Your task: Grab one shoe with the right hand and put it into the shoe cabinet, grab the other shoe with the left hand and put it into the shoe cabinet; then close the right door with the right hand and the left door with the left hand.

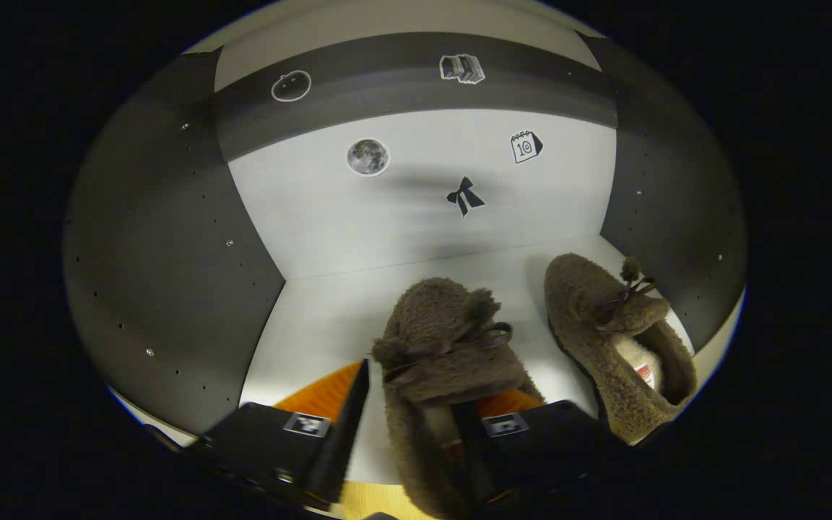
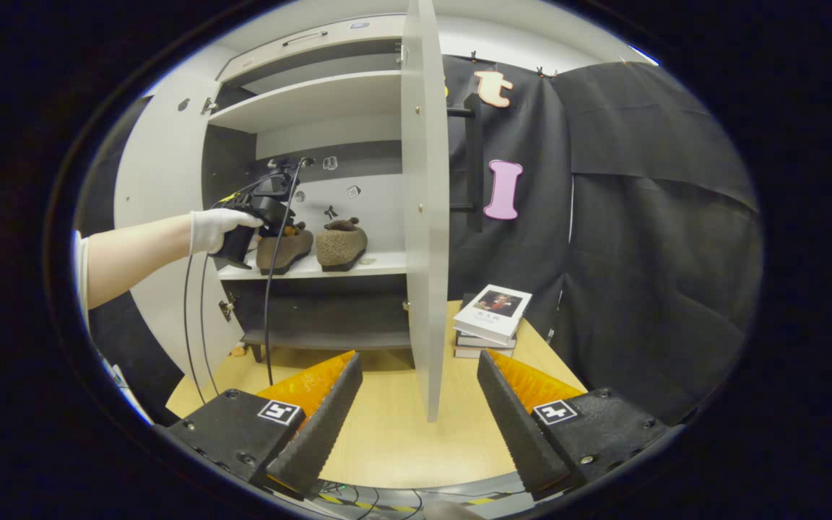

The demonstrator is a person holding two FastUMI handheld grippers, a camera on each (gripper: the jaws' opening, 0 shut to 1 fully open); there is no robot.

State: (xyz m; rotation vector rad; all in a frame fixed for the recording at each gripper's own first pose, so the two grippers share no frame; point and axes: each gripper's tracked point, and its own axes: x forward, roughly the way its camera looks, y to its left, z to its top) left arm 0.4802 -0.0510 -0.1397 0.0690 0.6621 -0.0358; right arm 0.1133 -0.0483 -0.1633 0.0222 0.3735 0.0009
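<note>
The shoe cabinet (image 2: 315, 94) is being taken as the landmark, and both of its doors are being left open — the right door (image 2: 425, 217) is standing edge-on toward the right gripper view, the left door (image 2: 159, 217) swung back at the far side. On the cabinet's middle shelf (image 2: 380, 266) both shoes are being seen: the first shoe (image 2: 341, 244) is resting alone, nearer the right door, and the second shoe (image 2: 284, 249) is being set beside it, nearer the left door.

The second shoe (image 1: 445, 347) is being straddled by the left gripper (image 1: 416, 426), with its heel lying between the spread fingers; whether both fingers are pressing on it cannot be told. The first shoe (image 1: 614, 339) is lying just beside it, close to the cabinet's right inner wall. The gloved hand (image 2: 217, 225) is being held at the shelf front.

The right gripper (image 2: 419, 419) is being held well back from the cabinet, its fingers wide and empty.

Both shoes are judged to be in the cabinet — what is left is the release and the closing of both doors.
</note>
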